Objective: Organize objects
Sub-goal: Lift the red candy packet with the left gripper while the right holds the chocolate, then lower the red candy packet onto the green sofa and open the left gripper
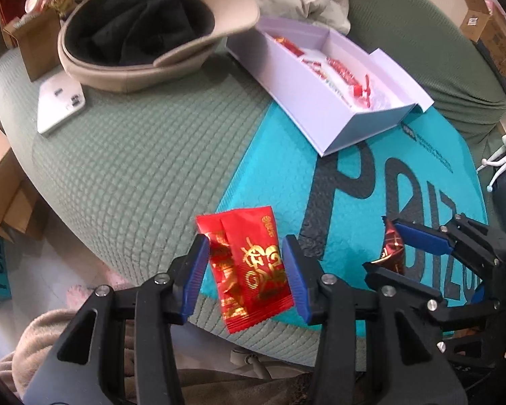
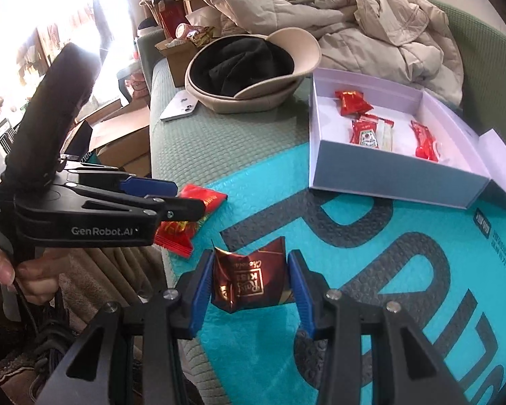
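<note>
My left gripper (image 1: 246, 270) is shut on a red packet with gold print (image 1: 249, 270), held just above the front edge of the teal mailer bag (image 1: 354, 182). My right gripper (image 2: 249, 287) is shut on a dark red foil chocolate packet (image 2: 249, 278) over the same bag. Each gripper shows in the other view: the right one (image 1: 388, 249) with its foil packet (image 1: 393, 246), the left one (image 2: 182, 199) with the red packet (image 2: 185, 222). An open white box (image 2: 388, 175) behind holds several red packets (image 2: 364, 131); it also shows in the left wrist view (image 1: 320, 101).
A beige cap (image 1: 145, 33) with a dark cloth inside and a white phone (image 1: 59, 103) lie on the green cushion (image 1: 145, 155) at the back left. Beige clothing (image 2: 354, 13) is piled behind the box. Cardboard boxes (image 2: 118, 138) stand left of the cushion.
</note>
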Motion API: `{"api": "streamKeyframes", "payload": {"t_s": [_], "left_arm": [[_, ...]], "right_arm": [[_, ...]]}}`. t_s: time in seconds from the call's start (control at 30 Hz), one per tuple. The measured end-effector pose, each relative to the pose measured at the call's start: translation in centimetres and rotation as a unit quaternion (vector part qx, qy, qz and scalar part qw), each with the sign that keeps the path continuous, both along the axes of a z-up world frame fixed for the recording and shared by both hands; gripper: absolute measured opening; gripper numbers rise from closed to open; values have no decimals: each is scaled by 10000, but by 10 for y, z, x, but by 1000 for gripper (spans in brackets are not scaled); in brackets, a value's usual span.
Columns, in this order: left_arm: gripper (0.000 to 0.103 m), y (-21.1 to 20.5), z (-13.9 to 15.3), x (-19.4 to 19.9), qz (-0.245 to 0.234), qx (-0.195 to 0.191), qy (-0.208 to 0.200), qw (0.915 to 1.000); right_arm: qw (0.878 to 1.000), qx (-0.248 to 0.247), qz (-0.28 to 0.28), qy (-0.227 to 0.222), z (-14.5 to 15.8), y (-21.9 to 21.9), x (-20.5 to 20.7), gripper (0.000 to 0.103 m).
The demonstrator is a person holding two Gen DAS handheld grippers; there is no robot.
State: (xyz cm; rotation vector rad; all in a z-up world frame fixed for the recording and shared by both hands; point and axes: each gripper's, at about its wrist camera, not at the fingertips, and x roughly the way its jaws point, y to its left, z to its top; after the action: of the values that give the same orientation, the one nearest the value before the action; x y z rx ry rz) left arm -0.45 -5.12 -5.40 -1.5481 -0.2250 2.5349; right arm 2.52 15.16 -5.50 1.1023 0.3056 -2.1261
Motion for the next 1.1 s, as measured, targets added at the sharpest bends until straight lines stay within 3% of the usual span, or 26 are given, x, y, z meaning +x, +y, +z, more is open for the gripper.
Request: {"api": "streamKeyframes", "payload": {"t_s": [0.13, 0.4, 0.7, 1.1], "left_arm": [[49, 7, -7, -4, -10, -168, -91, 9998], [49, 22, -12, -1, -92, -741, -26, 9972], [43, 13, -3, -2, -102, -499, -133, 9986], [43, -12, 24, -25, -216, -547, 63, 9982]], "right_arm": [[10000, 24, -14, -64, -4, 1, -4, 45], [9998, 51, -53, -176, -12, 3, -10, 45], [9999, 14, 4, -121, -4, -2, -9, 45], [10000, 29, -87, -9, 20, -36, -28, 45]]}}
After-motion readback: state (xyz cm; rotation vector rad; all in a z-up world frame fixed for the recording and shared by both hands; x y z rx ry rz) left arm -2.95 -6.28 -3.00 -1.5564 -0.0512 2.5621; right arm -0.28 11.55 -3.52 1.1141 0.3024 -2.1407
